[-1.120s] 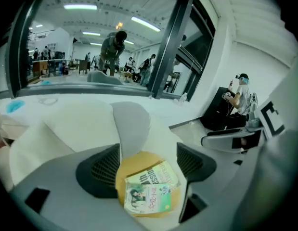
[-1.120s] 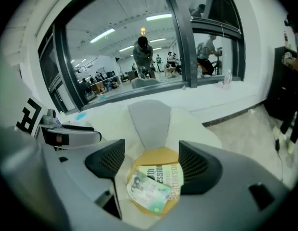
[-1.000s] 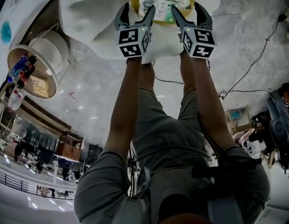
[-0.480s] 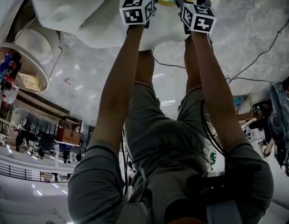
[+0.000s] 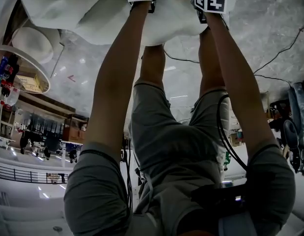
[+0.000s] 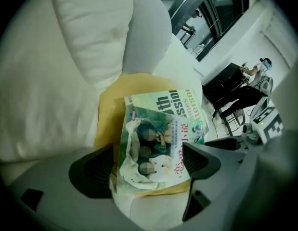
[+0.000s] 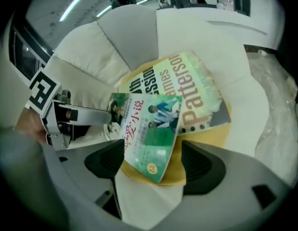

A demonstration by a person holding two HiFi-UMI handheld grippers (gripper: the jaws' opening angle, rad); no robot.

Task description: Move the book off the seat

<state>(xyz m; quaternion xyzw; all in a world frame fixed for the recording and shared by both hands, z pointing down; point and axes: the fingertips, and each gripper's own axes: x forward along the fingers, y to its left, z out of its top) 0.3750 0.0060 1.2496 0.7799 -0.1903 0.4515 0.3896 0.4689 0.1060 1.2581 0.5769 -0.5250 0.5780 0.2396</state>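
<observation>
Paperback (image 6: 156, 148) atop Patterson book (image 7: 201, 90) on yellow cushion (image 6: 110, 114), between left gripper's (image 6: 148, 158) opening jaws; right gripper (image 7: 152, 153) agape, three o'clock.

Place: a large public indoor hall, like a mall atrium or lobby lounge.
Floor: polished pale marble floor (image 5: 269, 23) that mirrors the lights.
Seating: a white cushioned armchair (image 5: 83, 9) near a round white side table (image 5: 29, 58) with bottles on it.
Background: a long balcony railing (image 5: 24, 173) and small distant people (image 5: 46, 152).
Ceiling: long bright strip lights (image 7: 71, 13).
</observation>
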